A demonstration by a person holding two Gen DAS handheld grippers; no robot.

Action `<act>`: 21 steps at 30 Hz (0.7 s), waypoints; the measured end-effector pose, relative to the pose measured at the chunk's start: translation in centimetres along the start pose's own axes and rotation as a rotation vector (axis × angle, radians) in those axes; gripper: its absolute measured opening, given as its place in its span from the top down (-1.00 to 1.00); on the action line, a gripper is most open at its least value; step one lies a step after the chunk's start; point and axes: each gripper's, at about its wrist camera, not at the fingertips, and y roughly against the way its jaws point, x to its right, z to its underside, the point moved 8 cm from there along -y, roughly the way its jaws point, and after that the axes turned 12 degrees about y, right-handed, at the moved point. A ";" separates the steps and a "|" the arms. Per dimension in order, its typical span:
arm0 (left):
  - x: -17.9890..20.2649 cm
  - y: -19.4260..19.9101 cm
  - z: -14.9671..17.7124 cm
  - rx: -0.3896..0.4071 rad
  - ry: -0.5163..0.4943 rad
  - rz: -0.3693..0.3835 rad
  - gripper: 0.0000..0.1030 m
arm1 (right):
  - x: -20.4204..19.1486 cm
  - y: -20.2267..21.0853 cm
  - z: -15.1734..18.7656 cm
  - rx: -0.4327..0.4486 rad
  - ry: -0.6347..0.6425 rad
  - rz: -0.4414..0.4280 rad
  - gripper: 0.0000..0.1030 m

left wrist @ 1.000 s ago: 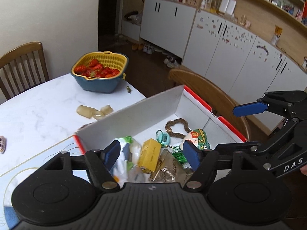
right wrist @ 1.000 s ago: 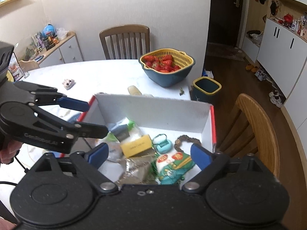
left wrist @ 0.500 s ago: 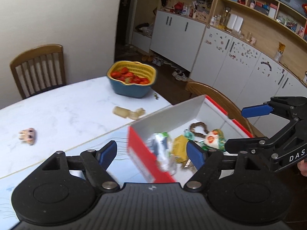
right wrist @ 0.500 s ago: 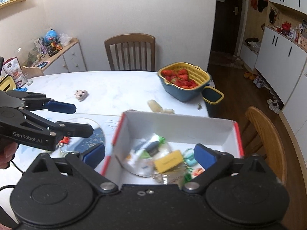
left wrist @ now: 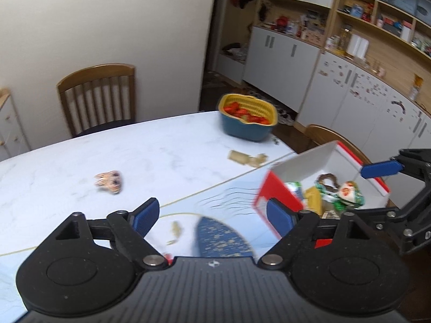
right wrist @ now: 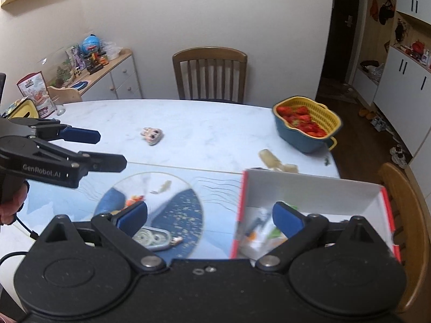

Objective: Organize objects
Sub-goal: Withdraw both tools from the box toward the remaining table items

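Observation:
A red-and-white box (left wrist: 280, 188) (right wrist: 309, 188) sits at the table's right edge, holding snack packets, a yellow carton (left wrist: 313, 199) and a bead bracelet (left wrist: 327, 180). My left gripper (left wrist: 212, 218) is open and empty, above the blue mat left of the box; it also shows in the right wrist view (right wrist: 105, 148). My right gripper (right wrist: 210, 216) is open and empty, over the box's left wall. On the mat lie a silver gear-faced case (right wrist: 152, 239) and small orange bits (right wrist: 134, 199). A small plush toy (left wrist: 109, 181) (right wrist: 152, 136) lies on the marble table.
A blue bowl with a yellow strainer of strawberries (left wrist: 247, 119) (right wrist: 305, 126) stands at the table's far right. A beige bottle-like piece (left wrist: 246, 158) (right wrist: 276, 161) lies near it. Wooden chairs (right wrist: 210, 76) (left wrist: 99, 97) stand behind the table, another chair (right wrist: 404, 210) right of the box.
Both grippers have swung left and pulled back from over the box; the box now lies at the right of each view and the mat, plush toy and case have come into sight.

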 end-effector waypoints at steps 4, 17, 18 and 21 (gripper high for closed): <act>-3.7 0.3 -0.1 0.003 0.030 -0.027 -0.82 | -2.3 -1.3 -0.9 -0.003 0.010 -0.013 -0.93; -12.0 -2.1 -0.5 0.026 0.073 -0.094 -1.00 | -7.2 -6.7 0.2 -0.060 0.027 -0.056 -0.92; -12.4 -2.6 -0.6 0.025 0.075 -0.097 -1.00 | -7.3 -7.4 0.6 -0.074 0.021 -0.054 -0.92; -13.8 -4.3 -0.9 0.029 0.078 -0.115 -1.00 | -7.6 -9.2 1.8 -0.117 -0.014 -0.041 -0.92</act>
